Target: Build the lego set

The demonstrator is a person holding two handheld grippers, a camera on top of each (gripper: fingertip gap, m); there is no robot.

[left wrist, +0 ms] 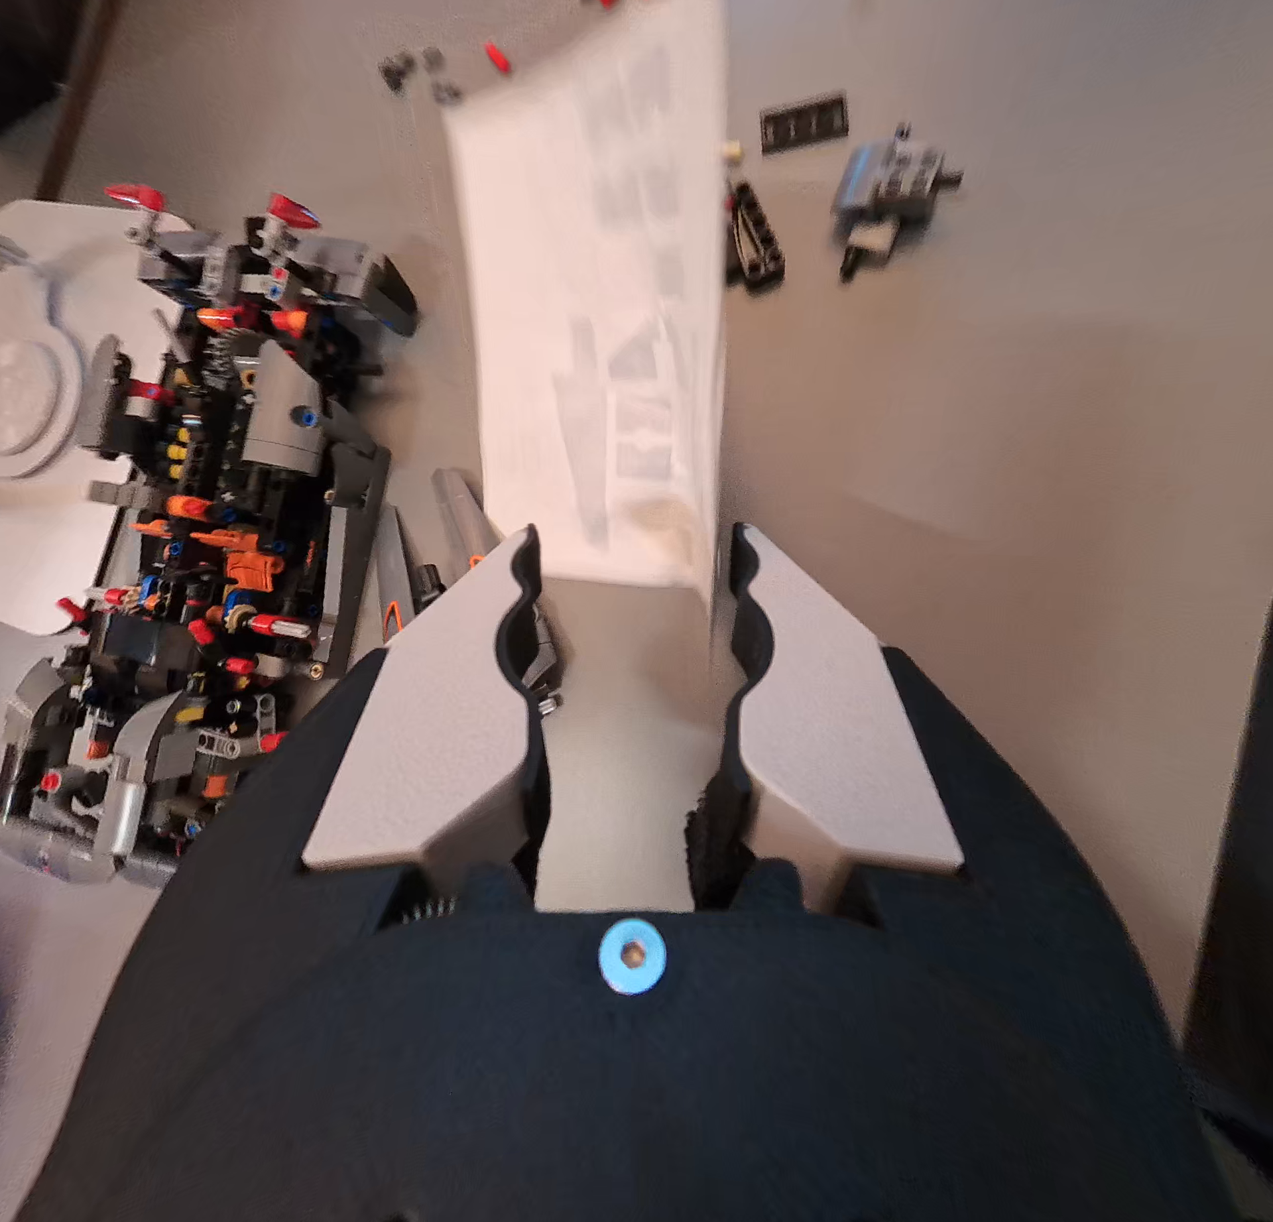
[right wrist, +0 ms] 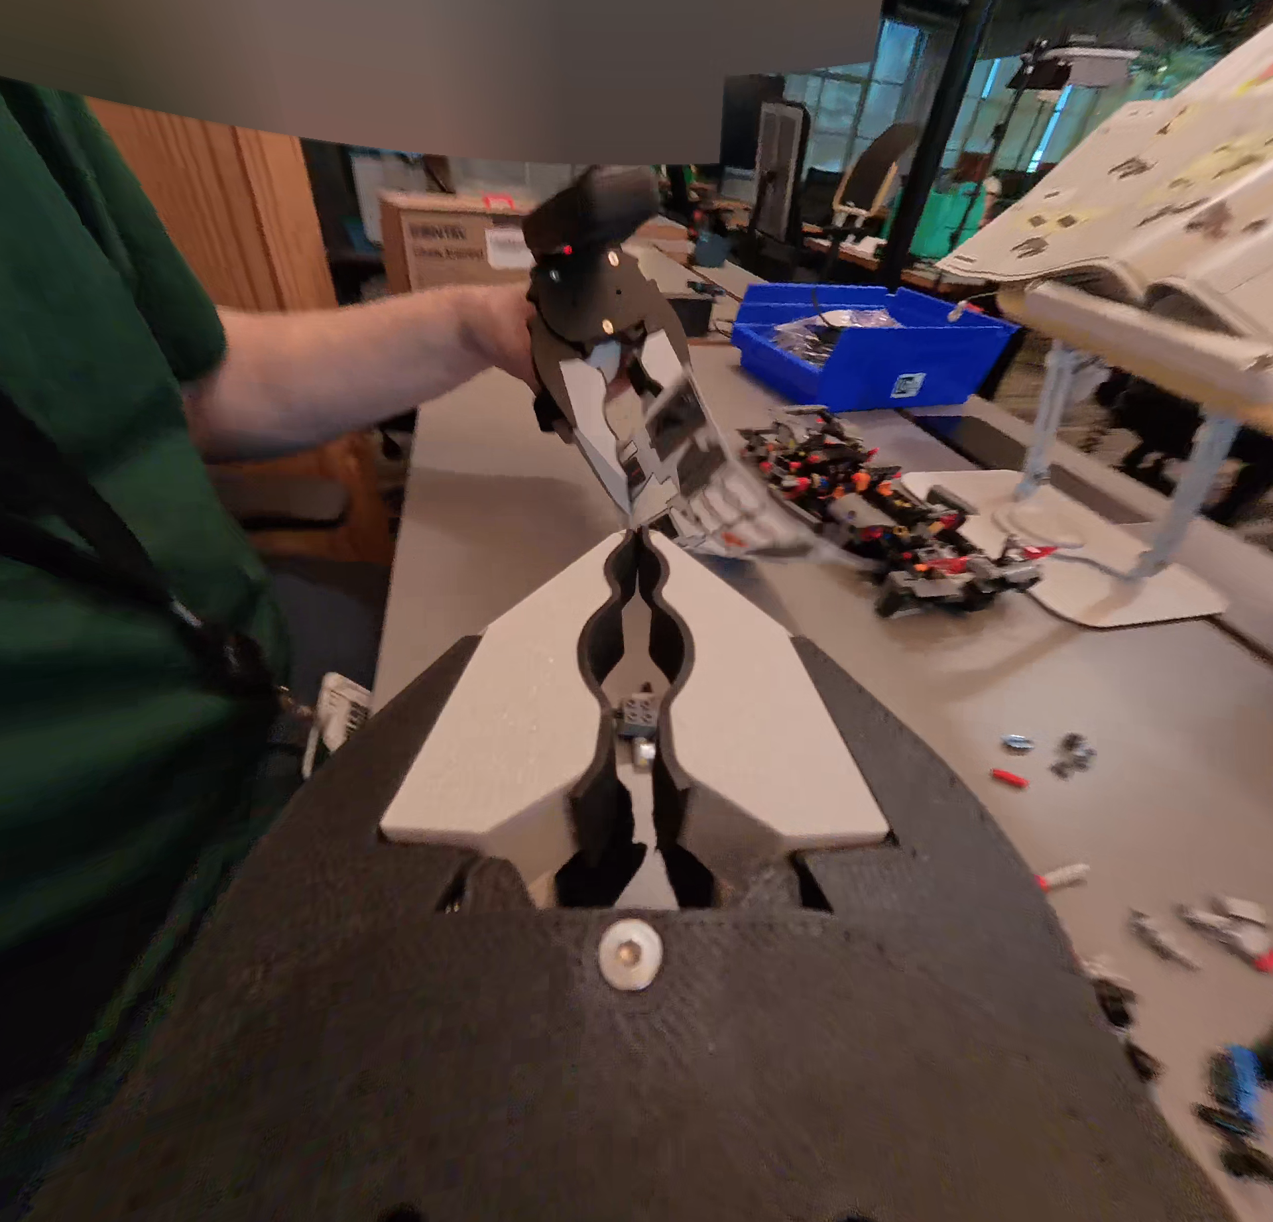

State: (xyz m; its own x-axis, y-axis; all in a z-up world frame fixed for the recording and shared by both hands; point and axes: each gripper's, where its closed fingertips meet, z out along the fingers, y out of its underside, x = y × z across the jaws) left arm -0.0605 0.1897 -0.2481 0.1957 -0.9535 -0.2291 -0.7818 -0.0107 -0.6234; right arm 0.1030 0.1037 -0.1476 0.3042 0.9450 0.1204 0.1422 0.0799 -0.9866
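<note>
Right wrist view: a small grey piece (right wrist: pixel 637 715) is clamped between the right gripper (right wrist: pixel 637 541), while the left gripper (left wrist: pixel 634 534), spread empty, is nearer the chassis (left wrist: pixel 220 500).

The half-built black-and-grey lego car chassis (right wrist: pixel 888 507) lies mid-table (right wrist: pixel 895 693), the blue plastic bin (right wrist: pixel 868 355) behind it toward the far edge, small loose black and red pieces (right wrist: pixel 1054 762) before it.
</note>
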